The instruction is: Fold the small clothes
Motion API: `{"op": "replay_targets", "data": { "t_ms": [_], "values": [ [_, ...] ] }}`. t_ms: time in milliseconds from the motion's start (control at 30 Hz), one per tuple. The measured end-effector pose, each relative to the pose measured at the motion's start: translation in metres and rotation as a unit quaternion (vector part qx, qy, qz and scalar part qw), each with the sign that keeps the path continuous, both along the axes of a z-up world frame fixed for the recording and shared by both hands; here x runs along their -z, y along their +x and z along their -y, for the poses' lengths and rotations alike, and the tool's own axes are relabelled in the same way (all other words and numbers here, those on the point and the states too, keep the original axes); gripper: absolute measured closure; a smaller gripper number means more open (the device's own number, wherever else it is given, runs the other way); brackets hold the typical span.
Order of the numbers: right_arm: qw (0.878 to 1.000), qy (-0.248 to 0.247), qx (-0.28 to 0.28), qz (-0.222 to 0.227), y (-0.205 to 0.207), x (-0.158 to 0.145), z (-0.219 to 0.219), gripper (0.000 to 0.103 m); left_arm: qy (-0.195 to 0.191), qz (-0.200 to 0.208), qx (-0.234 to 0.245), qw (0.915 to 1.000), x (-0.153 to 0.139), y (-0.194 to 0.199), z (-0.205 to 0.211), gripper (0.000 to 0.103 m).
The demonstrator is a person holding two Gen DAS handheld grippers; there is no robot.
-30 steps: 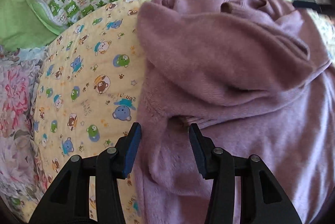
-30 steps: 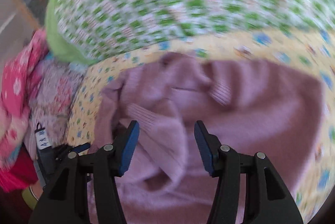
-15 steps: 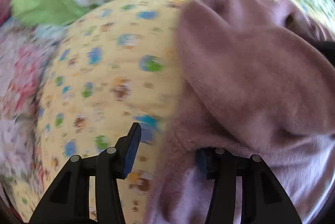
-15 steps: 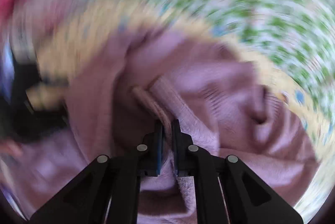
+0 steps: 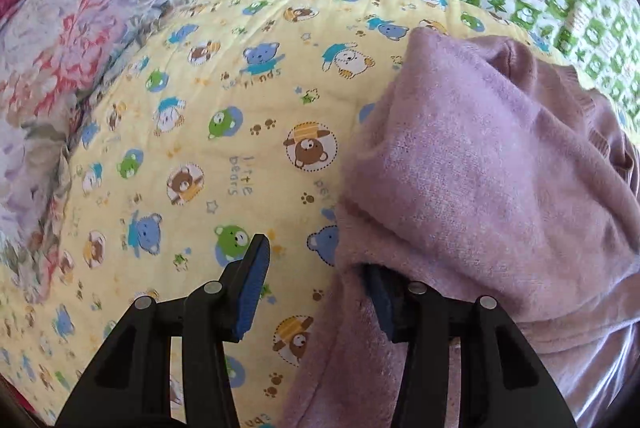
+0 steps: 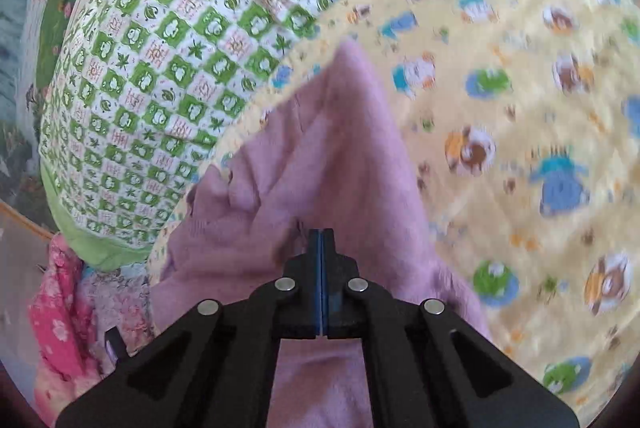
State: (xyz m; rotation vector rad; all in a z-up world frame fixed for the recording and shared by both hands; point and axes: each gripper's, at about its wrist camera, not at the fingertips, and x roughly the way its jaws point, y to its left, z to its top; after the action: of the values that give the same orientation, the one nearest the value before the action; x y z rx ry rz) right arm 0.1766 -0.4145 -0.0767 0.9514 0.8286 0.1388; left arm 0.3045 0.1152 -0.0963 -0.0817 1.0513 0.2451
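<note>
On the bear-print bed sheet (image 5: pixel 240 132), my right tool (image 6: pixel 322 248) pinches the purple sweater (image 5: pixel 500 168); left tool (image 5: pixel 316 276) gapes astride its edge; I'd clamp next

Open yellow bear-print sheet (image 5: pixel 240 132) stretches ahead and to the left of the left gripper (image 5: pixel 316 292), offering flat, unobstructed passage. A bulky fold of the mauve sweater (image 5: pixel 500 164) blocks its right side, draping over the right finger. Beyond, the green checked quilt (image 6: pixel 168 60) and heaped floral bedding (image 5: pixel 52 60) hem the sheet's far and left edges.
</note>
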Motion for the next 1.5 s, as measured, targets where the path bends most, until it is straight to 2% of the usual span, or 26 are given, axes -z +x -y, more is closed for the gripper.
{"op": "replay_targets", "data": {
  "t_ms": [100,167,200,233,267,300,400,467,500,533,567,633,700,767,800,933,1033,1167,1267,1333,1400,1467,1500],
  "values": [
    [1.0,-0.002,-0.017,-0.01,0.002,-0.005,-0.013,0.1,0.004,0.0,0.006,1.0,-0.001,-0.004,0.002,0.053],
    [0.999,0.002,-0.039,-0.013,0.008,-0.005,-0.028,0.092,0.002,-0.003,0.004,1.0,-0.001,-0.008,0.004,0.052],
    [0.999,0.0,-0.047,-0.019,0.012,-0.002,-0.036,0.073,0.001,-0.003,0.004,1.0,0.0,-0.008,0.004,0.053],
    [0.998,-0.005,-0.055,-0.026,0.015,0.0,-0.046,0.049,0.003,-0.004,0.005,1.0,0.0,-0.007,0.004,0.052],
    [0.998,-0.019,-0.058,-0.033,0.019,0.003,-0.055,0.04,0.003,-0.004,0.008,1.0,-0.001,-0.008,0.005,0.053],
    [0.997,-0.034,-0.059,-0.032,0.023,0.005,-0.061,0.038,0.002,-0.005,0.012,0.9999,-0.001,-0.009,0.006,0.053],
    [0.995,-0.06,-0.068,-0.048,0.036,0.014,-0.072,0.038,0.003,-0.01,0.021,0.9997,0.0,-0.01,0.011,0.053],
    [0.995,-0.051,-0.076,-0.042,0.048,0.017,-0.078,0.046,0.012,-0.015,0.022,0.9996,0.003,-0.01,0.017,0.053],
    [0.994,-0.05,-0.087,-0.035,0.055,0.016,-0.081,0.081,0.016,-0.016,0.021,0.9995,0.004,-0.011,0.019,0.05],
    [0.993,-0.048,-0.101,-0.035,0.061,0.013,-0.085,0.095,0.022,-0.018,0.016,0.9995,0.005,-0.01,0.019,0.05],
    [0.992,-0.047,-0.109,-0.03,0.064,0.005,-0.086,0.095,0.024,-0.018,0.012,0.9995,0.005,-0.009,0.018,0.05],
    [0.993,-0.028,-0.107,0.041,0.055,-0.036,-0.079,0.095,0.026,-0.014,-0.001,0.9996,0.001,-0.01,0.014,0.05],
    [0.987,-0.019,-0.104,0.12,0.033,-0.084,-0.067,0.095,0.012,-0.008,-0.01,0.9998,-0.003,-0.012,0.008,0.047],
    [0.985,-0.04,-0.098,0.137,0.016,-0.102,-0.053,0.095,-0.002,-0.007,-0.014,0.9999,-0.003,-0.014,0.004,0.046],
    [0.986,-0.042,-0.092,0.13,0.012,-0.1,-0.046,0.096,-0.003,-0.008,-0.011,0.9999,-0.001,-0.016,0.007,0.046],
    [0.995,-0.047,-0.072,0.043,0.003,-0.053,-0.022,0.096,0.013,-0.014,0.011,0.9998,0.001,-0.017,0.021,0.046],
    [0.998,-0.036,-0.038,0.025,-0.01,-0.034,-0.004,0.096,0.007,-0.007,0.014,0.9998,-0.004,-0.022,0.026,0.046],
    [0.998,-0.039,-0.051,-0.026,-0.006,-0.006,-0.003,0.096,0.011,-0.015,0.016,0.9997,0.0,-0.023,0.029,0.046],
    [0.994,-0.059,-0.082,-0.035,-0.007,-0.001,-0.014,0.091,-0.001,-0.015,0.008,0.9998,0.001,-0.024,0.023,0.046],
    [0.99,-0.086,-0.096,-0.065,-0.009,0.003,-0.019,0.088,-0.011,-0.017,0.004,0.9998,0.003,-0.024,0.016,0.045],
    [0.986,-0.107,-0.099,-0.078,-0.017,0.001,-0.02,0.086,-0.023,-0.02,0.005,0.9995,0.003,-0.028,0.013,0.044],
    [0.985,-0.121,-0.098,-0.074,-0.026,-0.005,-0.02,0.08,-0.031,-0.019,0.015,0.9992,-0.001,-0.036,0.01,0.044],
    [0.985,-0.126,-0.098,-0.068,-0.032,-0.011,-0.021,0.072,-0.033,-0.019,0.021,0.9991,-0.003,-0.041,0.007,0.044]
  ]
}}
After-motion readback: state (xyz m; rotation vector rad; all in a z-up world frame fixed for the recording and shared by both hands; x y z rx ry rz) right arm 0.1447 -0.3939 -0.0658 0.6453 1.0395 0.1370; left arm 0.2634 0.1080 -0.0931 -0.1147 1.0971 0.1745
